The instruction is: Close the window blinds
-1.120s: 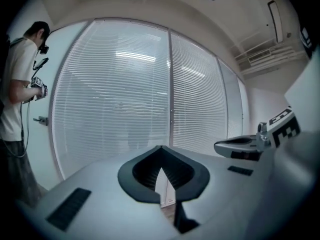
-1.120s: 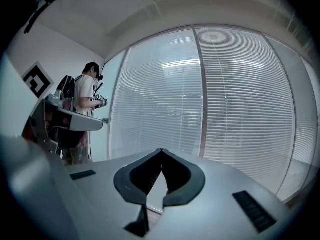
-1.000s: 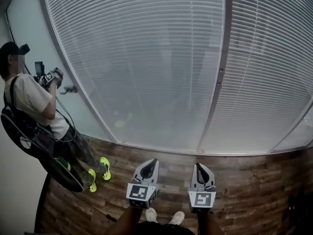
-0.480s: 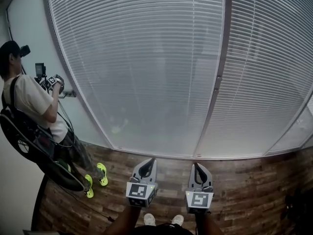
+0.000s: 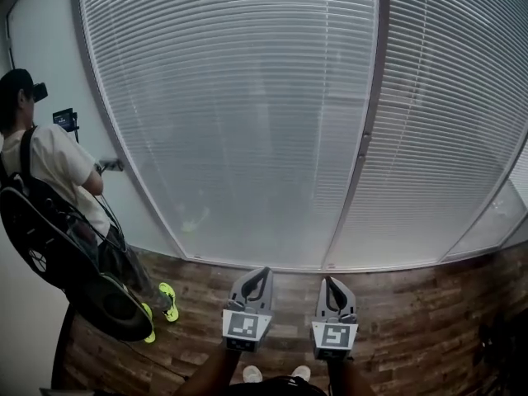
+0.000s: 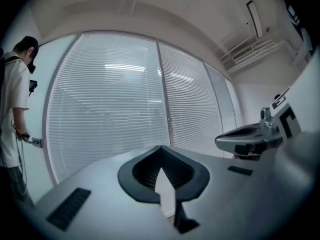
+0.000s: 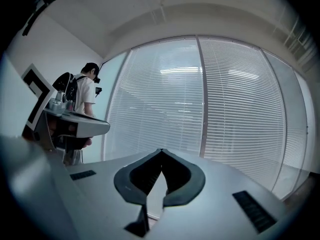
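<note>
Window blinds [image 5: 239, 122]: hung ahead of both grippers and well apart from them, already lowered to the bottom of the panes on either side of the mullion [image 5: 364, 143]. The slats look faintly see-through, so a final tilt probably remains. Slats: long axis horizontal, running across the grippers' line, stacked vertically, faces toward them. Left gripper [image 5: 262, 271] and right gripper [image 5: 329, 280]: side by side, jaws together, nothing between them.

The head view looks steeply down at the white slatted window blinds [image 5: 247, 122] and brown plank floor [image 5: 412, 320]; both gripper views face those same blinds level.
</note>
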